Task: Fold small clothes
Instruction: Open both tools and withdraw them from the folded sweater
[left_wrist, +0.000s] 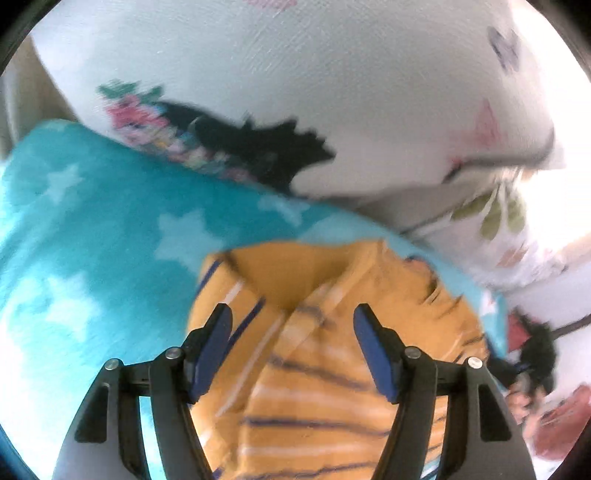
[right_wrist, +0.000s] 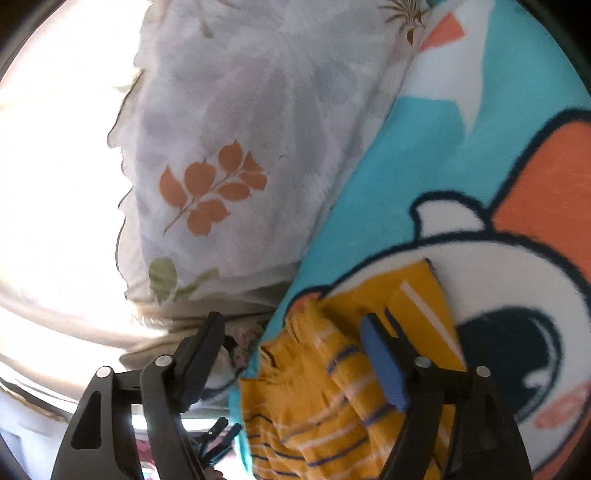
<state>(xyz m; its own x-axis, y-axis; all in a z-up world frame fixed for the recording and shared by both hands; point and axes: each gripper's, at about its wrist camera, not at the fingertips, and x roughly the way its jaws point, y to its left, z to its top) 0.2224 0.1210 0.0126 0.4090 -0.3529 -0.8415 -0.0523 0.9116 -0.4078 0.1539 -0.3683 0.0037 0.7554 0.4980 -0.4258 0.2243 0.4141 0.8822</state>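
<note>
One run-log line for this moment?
left gripper: open | right gripper: open | striped garment: unheld, on blanket

Striped yellow garment (left_wrist: 332, 387) cut off at bottom edge; left view motion-blurred, dark print (left_wrist: 266, 147) perhaps cat

One striped garment (left_wrist: 332, 387), one turquoise blanket (left_wrist: 92, 229).

Teal blanket (left_wrist: 92, 206) lies open leftward; white floral bedding (left_wrist: 332, 92) crowds behind.
</note>
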